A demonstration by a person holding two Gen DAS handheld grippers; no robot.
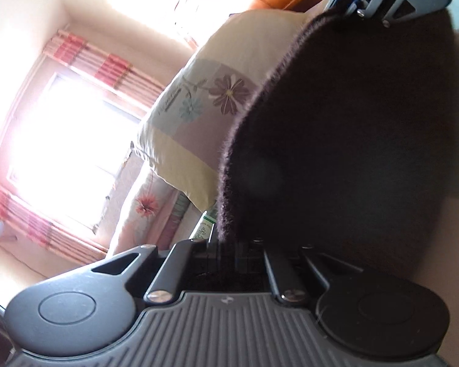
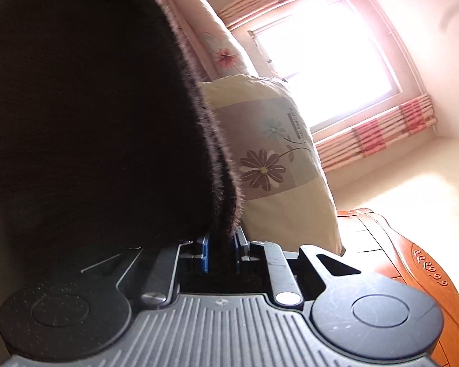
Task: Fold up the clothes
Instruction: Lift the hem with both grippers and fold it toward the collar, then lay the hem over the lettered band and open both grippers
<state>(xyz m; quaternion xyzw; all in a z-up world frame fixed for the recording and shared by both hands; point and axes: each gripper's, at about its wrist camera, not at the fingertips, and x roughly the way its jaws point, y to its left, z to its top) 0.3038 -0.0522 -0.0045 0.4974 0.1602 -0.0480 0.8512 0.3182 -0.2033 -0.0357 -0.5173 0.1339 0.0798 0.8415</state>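
Garment (image 1: 336,153) dark, fuzzy, stretched between both tools, near cameras | left tool (image 1: 226,244) clamped on edge | right tool (image 2: 222,244) clamped on edge | advice: keep edge taut, level; pillow (image 1: 199,107) far.

A bed (image 2: 391,238) with wooden frame — flowered pillow (image 2: 269,153) on it.

Your strongest light is the window (image 1: 61,150), blown out to white at the left of the left wrist view and at the upper right of the right wrist view (image 2: 327,58), washing pink haze over the curtains (image 1: 107,67). Against it the dark garment (image 2: 91,116) reads as a near-black, detailless silhouette. Fisheye bending curves walls at the edges, and you get soft motion blur.
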